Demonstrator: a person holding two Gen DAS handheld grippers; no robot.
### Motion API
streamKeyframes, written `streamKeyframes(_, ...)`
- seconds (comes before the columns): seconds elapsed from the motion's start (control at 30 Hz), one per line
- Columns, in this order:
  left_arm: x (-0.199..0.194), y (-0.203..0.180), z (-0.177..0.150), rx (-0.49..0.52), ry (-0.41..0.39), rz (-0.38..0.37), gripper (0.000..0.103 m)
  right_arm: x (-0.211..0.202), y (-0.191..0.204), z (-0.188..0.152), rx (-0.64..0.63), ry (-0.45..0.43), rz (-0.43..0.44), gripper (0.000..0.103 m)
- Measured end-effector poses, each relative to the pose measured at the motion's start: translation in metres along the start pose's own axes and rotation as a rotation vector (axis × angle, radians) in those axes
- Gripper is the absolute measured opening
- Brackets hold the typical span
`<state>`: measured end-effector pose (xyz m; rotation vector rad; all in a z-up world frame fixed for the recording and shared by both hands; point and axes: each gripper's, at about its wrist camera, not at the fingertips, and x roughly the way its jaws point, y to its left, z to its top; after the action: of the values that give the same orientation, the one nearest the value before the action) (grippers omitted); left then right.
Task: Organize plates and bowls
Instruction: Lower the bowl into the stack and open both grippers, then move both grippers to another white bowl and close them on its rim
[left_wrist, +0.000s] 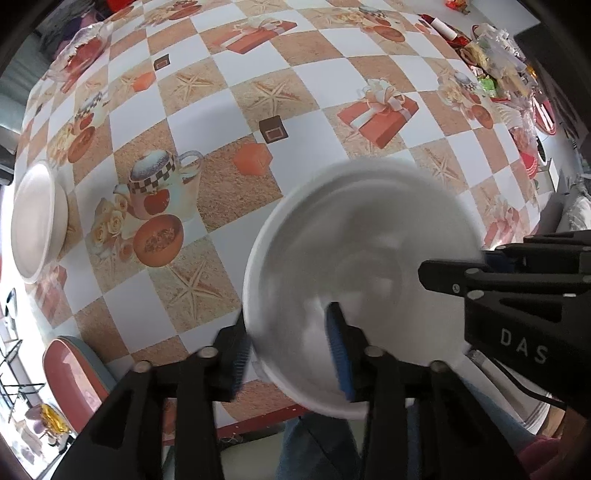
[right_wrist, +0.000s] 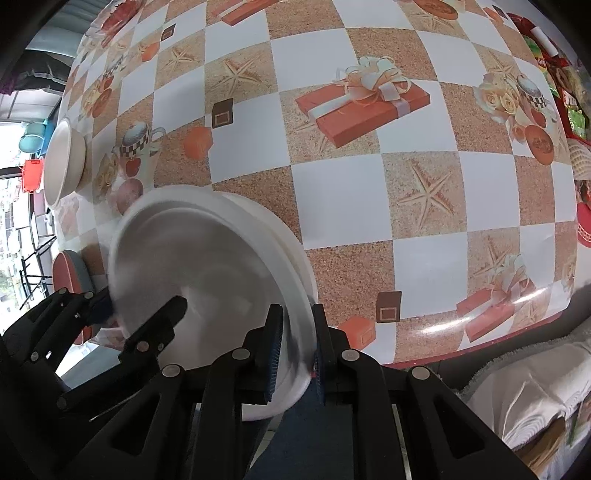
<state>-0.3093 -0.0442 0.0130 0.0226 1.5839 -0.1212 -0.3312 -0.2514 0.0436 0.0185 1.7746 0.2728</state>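
Note:
A white bowl (left_wrist: 362, 258) hangs blurred over the near edge of the checked table (left_wrist: 229, 92). In the right wrist view a second white rim shows right beneath the white bowl (right_wrist: 207, 258), as if the two are nested. My right gripper (right_wrist: 298, 314) is shut on the near right rim. My left gripper (left_wrist: 286, 325) stands open with the left rim between its jaws, one finger inside the bowl and one outside. The pads do not press on the rim. Another white bowl (left_wrist: 37, 221) sits at the table's far left edge.
A red-seated chair (left_wrist: 70, 373) stands at the table's left corner. Snack packets and red containers (left_wrist: 495, 62) crowd the far right. A person's jeans (left_wrist: 317, 443) are below the table edge. White cloth (right_wrist: 517, 398) lies at the lower right.

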Motion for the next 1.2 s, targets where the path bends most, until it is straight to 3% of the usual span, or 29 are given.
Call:
streamKeyframes(0.03,-0.002,0.001,0.0,-0.003,-0.008,0.0,0.066,0.0,0.001,0.0,0.002,0.0,0.0,0.016)
streamKeyframes(0.07,-0.004,0.003,-0.001,-0.008,-0.019,-0.002,0.07,-0.002,-0.001,-0.002,0.009,-0.002,0.001,0.019)
streamKeyframes(0.1,-0.008,0.006,-0.001,-0.017,-0.032,-0.005,0.074,-0.003,-0.002,-0.003,0.013,-0.006,0.0,0.035)
streamKeyframes(0.13,-0.01,0.008,-0.001,-0.023,-0.039,-0.007,0.075,-0.005,-0.003,-0.004,0.016,-0.018,-0.006,0.064)
streamKeyframes(0.17,-0.011,0.011,-0.001,-0.028,-0.044,-0.009,0.076,-0.009,-0.006,-0.006,0.022,-0.037,-0.009,0.075)
streamKeyframes(0.4,-0.017,0.043,-0.016,-0.087,-0.052,-0.002,0.078,-0.027,-0.015,-0.004,0.073,-0.062,-0.009,0.075)
streamKeyframes(0.57,-0.028,0.081,-0.025,-0.18,-0.079,0.021,0.078,-0.048,0.002,-0.002,0.063,-0.104,0.027,0.075)
streamKeyframes(0.83,-0.052,0.154,-0.039,-0.356,-0.139,0.077,0.078,-0.057,0.078,-0.014,-0.071,-0.1,0.092,0.075)
streamKeyframes(1.0,-0.065,0.202,-0.043,-0.467,-0.182,0.124,0.078,-0.054,0.135,-0.002,-0.135,-0.084,0.145,0.075)
streamKeyframes(1.2,-0.065,0.245,-0.045,-0.553,-0.186,0.171,0.078,-0.045,0.18,0.018,-0.167,-0.088,0.131,0.075)
